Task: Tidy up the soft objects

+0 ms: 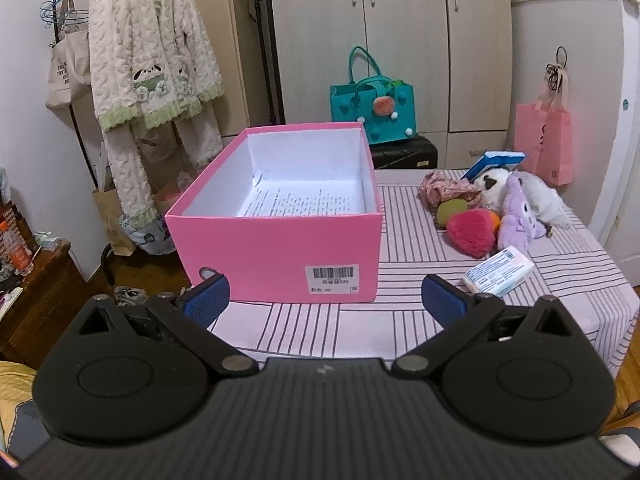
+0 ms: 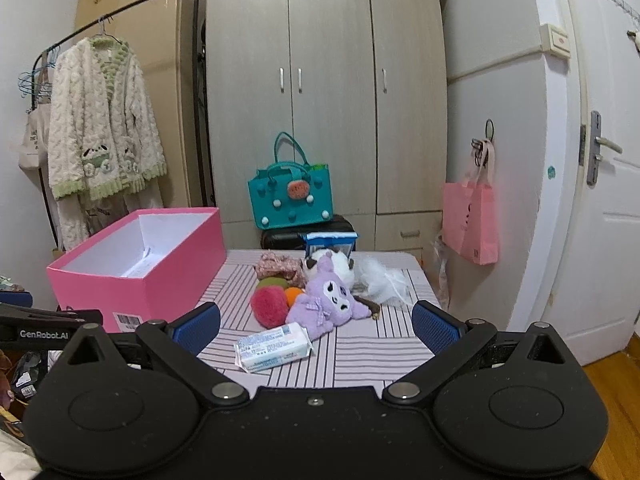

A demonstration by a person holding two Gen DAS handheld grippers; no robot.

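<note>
The left gripper (image 1: pixel 325 298) is held wide open, and nothing is gripped or touched between its blue pads (image 1: pixel 204 300). It is pointed level over the near edge of the striped table (image 1: pixel 320 328), just before the pink box (image 1: pixel 280 248), whose barcode label is turned toward it. Only a printed paper sheet is seen inside the box.

The right gripper (image 2: pixel 316 326) is also spread wide and nothing is held by it. It is aimed forward at the pile of soft toys (image 2: pixel 316 292) in the middle of the table: a purple plush (image 2: pixel 328 300), a red heart cushion (image 2: pixel 269 304), a white plush (image 2: pixel 340 268) and a floral cloth (image 2: pixel 278 266). A tissue pack (image 2: pixel 274 346) is lying nearest, between the open fingers but not touched. The pink box is standing to the left of the pile, apart from it.
</note>
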